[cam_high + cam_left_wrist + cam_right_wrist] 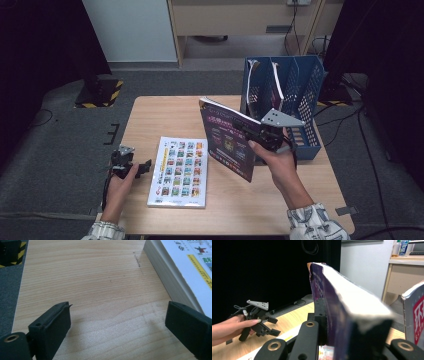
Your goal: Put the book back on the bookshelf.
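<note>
A purple-covered book [230, 142] stands upright above the middle of the table, and my right gripper [251, 134] is shut on its right edge. In the right gripper view the book [332, 302] sits clamped between the black jaws, with its white page edge facing up. A white book [177, 172] with a grid of colourful pictures lies flat on the wooden table [165, 112], left of centre. My left gripper [141, 167] rests at the table's left edge, just left of that book, open and holding nothing. Its jaws stand wide over bare wood [100, 290], with the white book [175, 267] at the right.
A blue mesh file rack [305, 95] stands at the table's back right corner with two books upright in it, one [415, 312] close beside the held book. Dark floor surrounds the table, and a hazard-striped base [102, 95] sits at the back left.
</note>
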A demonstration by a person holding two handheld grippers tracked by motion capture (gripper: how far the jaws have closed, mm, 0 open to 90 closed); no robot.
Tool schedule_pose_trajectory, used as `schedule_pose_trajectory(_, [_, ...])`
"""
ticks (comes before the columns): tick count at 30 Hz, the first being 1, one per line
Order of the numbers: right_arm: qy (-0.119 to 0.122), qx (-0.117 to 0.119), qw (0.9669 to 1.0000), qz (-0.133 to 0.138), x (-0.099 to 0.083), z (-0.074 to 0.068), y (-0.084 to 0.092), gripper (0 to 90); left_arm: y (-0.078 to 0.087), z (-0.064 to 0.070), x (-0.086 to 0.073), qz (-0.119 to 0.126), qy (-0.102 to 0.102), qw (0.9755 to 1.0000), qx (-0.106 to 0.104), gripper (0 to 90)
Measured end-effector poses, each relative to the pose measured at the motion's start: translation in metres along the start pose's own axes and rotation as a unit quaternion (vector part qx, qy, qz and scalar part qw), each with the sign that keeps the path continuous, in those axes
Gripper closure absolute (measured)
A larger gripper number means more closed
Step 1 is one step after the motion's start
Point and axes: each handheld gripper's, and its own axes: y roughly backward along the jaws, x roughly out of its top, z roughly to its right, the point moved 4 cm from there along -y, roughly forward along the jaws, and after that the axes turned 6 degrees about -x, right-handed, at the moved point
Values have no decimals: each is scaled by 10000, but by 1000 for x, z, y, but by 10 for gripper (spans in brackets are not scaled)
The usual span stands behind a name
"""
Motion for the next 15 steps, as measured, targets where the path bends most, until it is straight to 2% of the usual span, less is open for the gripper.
schedule_pose_trajectory(8, [-31, -23, 10000, 3, -4, 2, 7, 840, -4, 3, -2, -132, -98, 9999, -14, 60])
schedule_pose_trajectory(15, [-30, -62, 10000, -26, -8, 5, 15, 840, -3, 1, -1, -48, -64, 10000, 38, 60])
